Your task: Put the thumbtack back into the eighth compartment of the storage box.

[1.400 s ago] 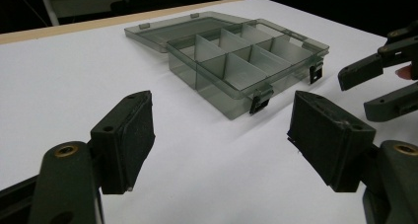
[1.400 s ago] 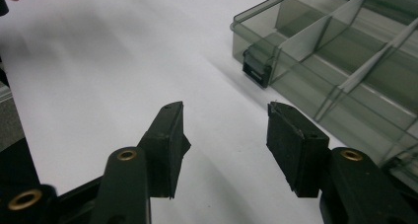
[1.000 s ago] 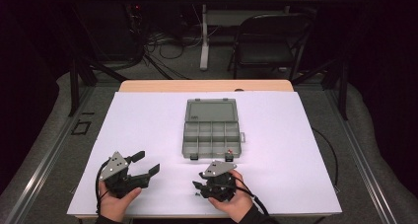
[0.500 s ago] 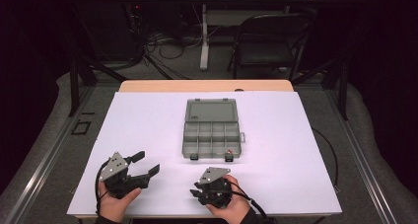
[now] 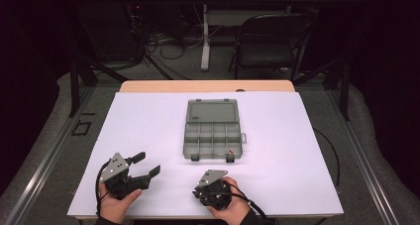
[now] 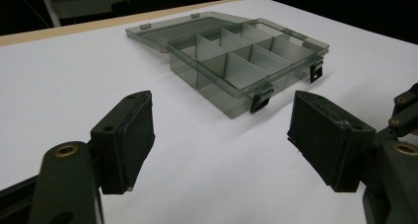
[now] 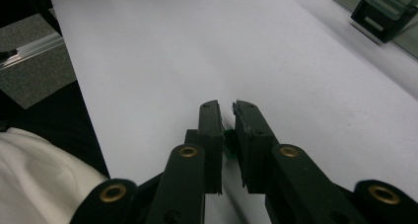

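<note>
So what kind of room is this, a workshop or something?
Probably a lab or recording studio, not a workshop: a table under a plain white cover, black surroundings, loose cables on the floor behind, a folding chair, and a lone parts box laid out for handling.

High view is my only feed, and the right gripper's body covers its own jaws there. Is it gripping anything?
Observer: Yes. In the right gripper view the right gripper has just been closing, and a small green piece sits pinched between its pads.
Operator: Is it held at the tips?
Observer: No, it sits well back from the tips, deep between the pads, over the white tabletop.
Operator: Where does the left gripper aim?
Observer: The left gripper faces the latch side of the open organizer box, with nothing between its open pads.
</note>
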Tool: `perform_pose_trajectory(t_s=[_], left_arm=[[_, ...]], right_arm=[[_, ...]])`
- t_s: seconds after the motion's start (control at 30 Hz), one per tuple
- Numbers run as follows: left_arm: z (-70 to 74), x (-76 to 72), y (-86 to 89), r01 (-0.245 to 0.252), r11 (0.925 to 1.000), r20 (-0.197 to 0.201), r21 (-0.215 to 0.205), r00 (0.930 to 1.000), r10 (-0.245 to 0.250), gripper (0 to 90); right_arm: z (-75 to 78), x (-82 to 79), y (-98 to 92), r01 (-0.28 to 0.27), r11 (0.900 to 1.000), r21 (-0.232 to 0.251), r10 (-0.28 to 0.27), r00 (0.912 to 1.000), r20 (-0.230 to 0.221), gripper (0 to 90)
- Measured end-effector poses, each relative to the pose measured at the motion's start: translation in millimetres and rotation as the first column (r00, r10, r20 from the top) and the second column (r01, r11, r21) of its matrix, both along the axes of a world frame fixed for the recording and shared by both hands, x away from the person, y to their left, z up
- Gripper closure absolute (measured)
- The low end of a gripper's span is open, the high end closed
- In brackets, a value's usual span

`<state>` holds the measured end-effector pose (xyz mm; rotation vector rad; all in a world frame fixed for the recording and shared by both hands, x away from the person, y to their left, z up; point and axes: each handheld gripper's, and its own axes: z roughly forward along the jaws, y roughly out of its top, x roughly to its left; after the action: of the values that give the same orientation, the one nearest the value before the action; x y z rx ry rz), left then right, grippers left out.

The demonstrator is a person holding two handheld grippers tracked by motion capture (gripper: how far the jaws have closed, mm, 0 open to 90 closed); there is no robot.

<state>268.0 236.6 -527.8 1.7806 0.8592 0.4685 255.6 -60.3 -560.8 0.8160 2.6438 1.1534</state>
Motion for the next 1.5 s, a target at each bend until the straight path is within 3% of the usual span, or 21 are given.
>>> perform_pose_trajectory(t_s=[0.5, 0.93, 1.5], left_arm=[[-0.5, 0.4, -0.6, 0.003, 1.0, -0.002, 0.001, 1.0, -0.003, 25.1], [-1.1, 0.9, -0.8, -0.003, 1.0, -0.005, -0.003, 1.0, 0.003, 25.1], [-1.5, 1.5, -0.8, -0.008, 1.0, -0.01, -0.002, 0.9999, 0.008, 25.3]], right_arm=[[1.9, 0.4, -0.7, 0.005, 1.0, 0.009, -0.005, 1.0, -0.005, 83.0], [24.2, 4.7, -14.4, 0.04, 0.997, 0.069, -0.042, 0.9989, 0.02, 83.0], [52.9, 19.5, -48.4, 0.143, 0.978, 0.153, -0.151, 0.9879, 0.036, 83.0]])
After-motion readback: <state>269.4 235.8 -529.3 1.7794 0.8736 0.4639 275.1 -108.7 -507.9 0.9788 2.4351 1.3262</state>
